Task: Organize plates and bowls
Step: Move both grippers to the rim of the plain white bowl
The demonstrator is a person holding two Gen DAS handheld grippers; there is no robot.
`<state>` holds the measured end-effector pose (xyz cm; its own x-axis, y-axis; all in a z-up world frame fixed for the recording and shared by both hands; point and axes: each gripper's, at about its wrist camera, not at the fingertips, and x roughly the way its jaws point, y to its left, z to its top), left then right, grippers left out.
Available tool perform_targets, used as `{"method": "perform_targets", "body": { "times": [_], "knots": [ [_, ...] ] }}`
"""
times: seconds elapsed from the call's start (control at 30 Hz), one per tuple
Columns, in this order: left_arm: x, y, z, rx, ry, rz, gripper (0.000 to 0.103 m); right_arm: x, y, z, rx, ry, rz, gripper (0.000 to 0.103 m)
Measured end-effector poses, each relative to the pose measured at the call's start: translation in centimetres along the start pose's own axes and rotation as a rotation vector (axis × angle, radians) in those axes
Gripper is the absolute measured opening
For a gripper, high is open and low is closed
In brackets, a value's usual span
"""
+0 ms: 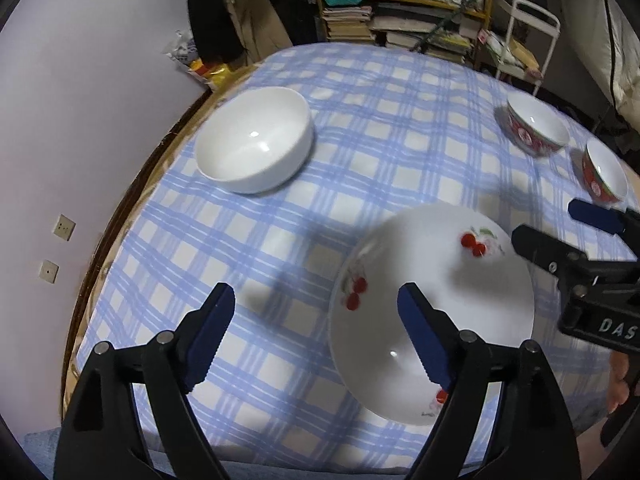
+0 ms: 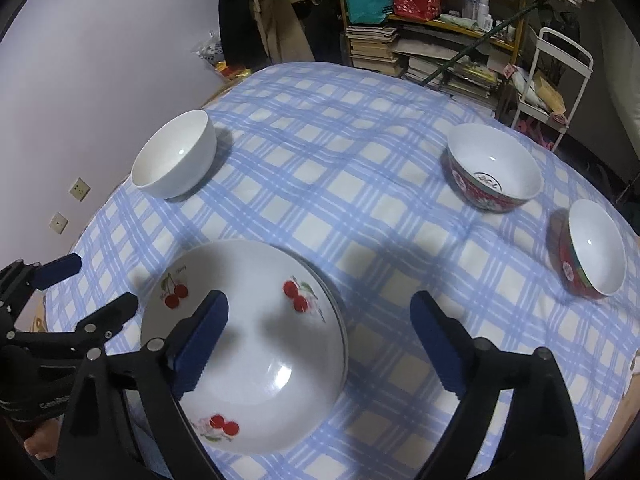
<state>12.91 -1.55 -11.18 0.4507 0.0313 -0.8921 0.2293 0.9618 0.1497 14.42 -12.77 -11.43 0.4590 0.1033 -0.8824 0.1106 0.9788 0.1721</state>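
A white cherry-print plate [image 1: 440, 320] [image 2: 256, 360] lies on the blue-checked tablecloth [image 1: 380, 128] [image 2: 340, 152], and more rims show under its right edge. My left gripper [image 1: 316, 296] [image 2: 100, 284] hovers open over the plate's left rim, gripping nothing. My right gripper [image 2: 320, 304] [image 1: 546, 222] hovers open over the right rim, also gripping nothing. A plain white bowl [image 1: 256, 140] [image 2: 176, 156] stands at the far left. Two red-patterned bowls, one further back [image 1: 536, 124] [image 2: 494, 168] and one nearer [image 1: 604, 172] [image 2: 592, 248], sit at the right; the nearer one looks tilted.
The table's left edge [image 1: 120, 216] runs close to a pale wall with two sockets. Behind the table stand shelves with books and bags [image 2: 400, 40] and a white metal cart [image 2: 560, 80]. A person's hand [image 1: 620, 384] holds the right gripper.
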Motion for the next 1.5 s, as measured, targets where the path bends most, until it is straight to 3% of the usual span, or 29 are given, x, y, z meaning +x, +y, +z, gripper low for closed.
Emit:
{"method": "perform_targets", "body": {
  "times": [0.23, 0.33, 0.43, 0.6, 0.87, 0.97, 1.27, 1.5],
  "knots": [
    [-0.9, 3.1, 2.1, -0.073, -0.058, 0.043, 0.084, 0.8, 1.5, 1.8, -0.027, -0.03, 0.027, 0.097],
    [-1.1, 4.8, 3.4, -0.096, -0.079, 0.012, 0.084, 1.3, 2.2, 2.8, -0.033, -0.04, 0.042, 0.097],
    [-1.0, 6.3, 4.7, -0.135, -0.094, 0.047, 0.084, 2.3, 2.8, 4.3, -0.032, -0.001, 0.092, 0.097],
    [0.9, 9.6, 6.9, -0.233, -0.057, 0.029, 0.084, 3.1, 4.2, 7.1, -0.028, -0.022, 0.133, 0.097],
    [5.0, 15.5, 9.0, -0.404, 0.004, -0.031, 0.084, 4.8, 6.2, 10.7, -0.043, -0.051, 0.124, 0.097],
    [6.2, 16.6, 9.1, -0.456, 0.004, -0.019, 0.084, 5.9, 6.9, 11.8, -0.057, -0.057, 0.123, 0.097],
    [10.7, 17.0, 9.0, -0.501, 0.077, -0.063, 0.084, 10.5, 8.2, 13.5, -0.014, -0.01, 0.172, 0.096],
    [13.7, 15.8, 8.3, -0.489, 0.15, -0.057, 0.084, 13.8, 9.5, 13.8, -0.023, 0.062, 0.186, 0.084]
  ]
}}
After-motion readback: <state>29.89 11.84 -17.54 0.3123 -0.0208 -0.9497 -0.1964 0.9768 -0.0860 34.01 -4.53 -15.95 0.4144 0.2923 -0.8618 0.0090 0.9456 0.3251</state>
